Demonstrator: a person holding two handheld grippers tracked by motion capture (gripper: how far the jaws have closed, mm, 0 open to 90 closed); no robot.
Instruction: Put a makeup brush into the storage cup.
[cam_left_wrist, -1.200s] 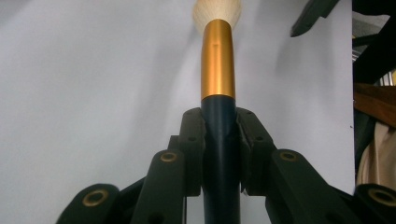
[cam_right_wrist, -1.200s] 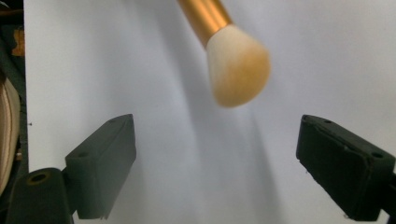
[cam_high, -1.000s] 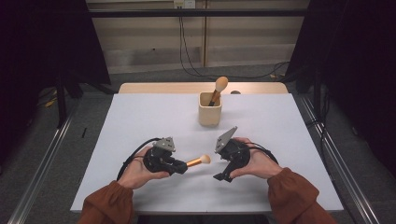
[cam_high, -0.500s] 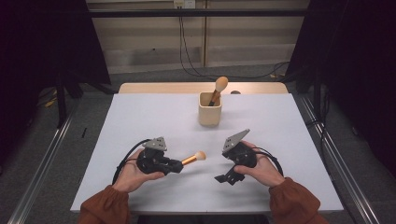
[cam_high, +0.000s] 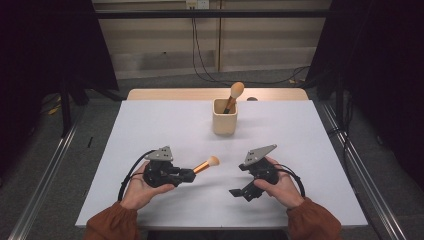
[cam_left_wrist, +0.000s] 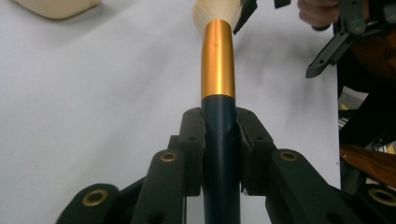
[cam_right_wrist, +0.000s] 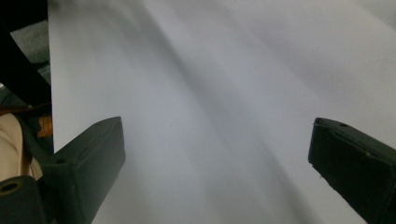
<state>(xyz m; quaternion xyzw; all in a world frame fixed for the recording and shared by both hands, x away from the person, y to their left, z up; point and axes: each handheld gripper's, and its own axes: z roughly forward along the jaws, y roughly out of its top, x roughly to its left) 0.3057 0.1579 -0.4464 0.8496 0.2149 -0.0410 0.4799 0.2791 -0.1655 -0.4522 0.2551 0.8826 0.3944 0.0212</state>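
My left gripper (cam_high: 189, 175) lies low over the white table (cam_high: 300, 150), left of centre, shut on the dark handle of a makeup brush (cam_high: 205, 165). In the left gripper view the jaws (cam_left_wrist: 219, 126) clamp the handle, and the copper ferrule and cream bristles (cam_left_wrist: 217, 70) point away. To the right, my right gripper (cam_high: 240, 192) points toward the near edge. Its jaws have just been opening. They stand wide in the right gripper view (cam_right_wrist: 217, 158), with only bare table between them.
A beige cup (cam_high: 224, 122) stands at the middle back of the table with a second brush (cam_high: 235, 92) upright in it. A wooden strip (cam_high: 175, 94) runs along the far edge. Black cables trail from both grippers. Metal rails flank the table.
The right hand has drawn away to the right and nearer the front edge, its jaws a little wider. The left hand has hardly moved; the brush tip points slightly more toward the back.
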